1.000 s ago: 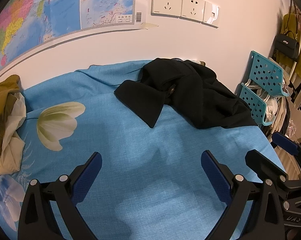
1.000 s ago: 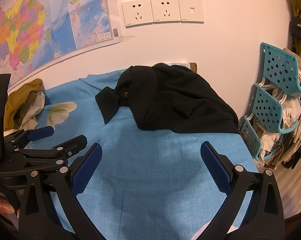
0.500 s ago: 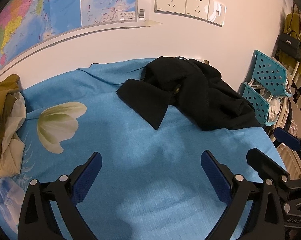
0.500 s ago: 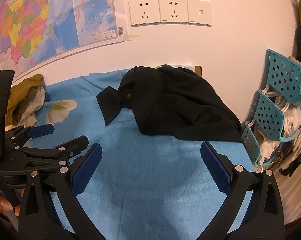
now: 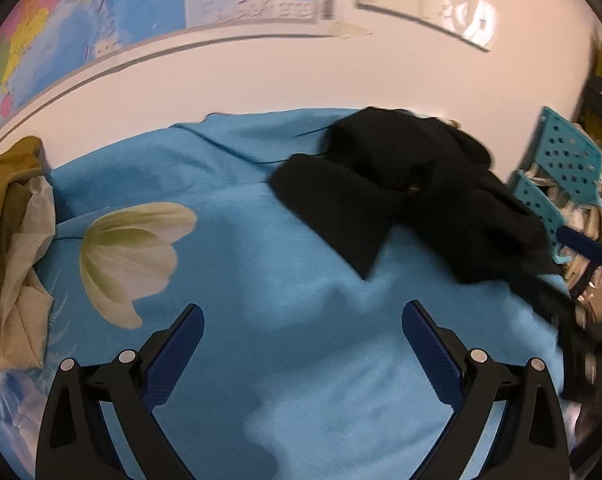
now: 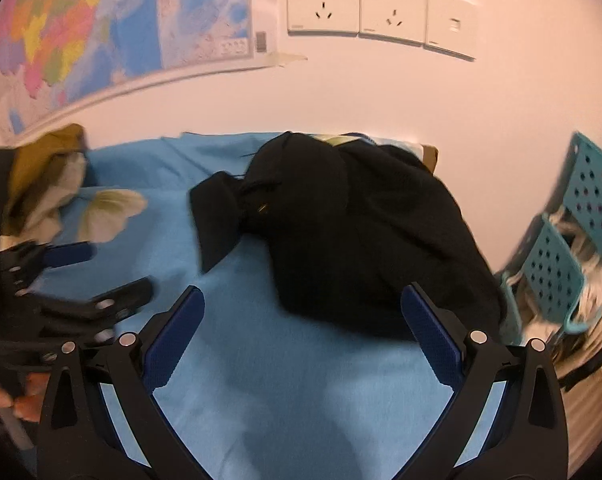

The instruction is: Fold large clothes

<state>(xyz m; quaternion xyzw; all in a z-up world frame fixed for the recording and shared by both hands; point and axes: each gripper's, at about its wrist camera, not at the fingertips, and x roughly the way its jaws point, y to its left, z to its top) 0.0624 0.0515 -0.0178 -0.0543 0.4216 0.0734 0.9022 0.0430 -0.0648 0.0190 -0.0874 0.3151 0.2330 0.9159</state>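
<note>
I have carried both claws forward, and the black garment [image 6: 361, 232] now lies nearer, just ahead of my right claw [image 6: 303, 324], crumpled on the blue sheet [image 6: 285, 380] (one flap pokes out toward my left). From my left claw [image 5: 303, 340] it sits ahead and to the right. Both claws gape wide, holding nothing. An olive and cream heap [image 5: 9, 240] lies far left.

A matt black cloth garment [image 6: 365, 236] lay on a finely woven blue sheet [image 6: 293, 364]. The claw pads [image 6: 177, 336] were textured blue rubber; sockets [image 6: 357, 8] were glossy plastic.
</note>
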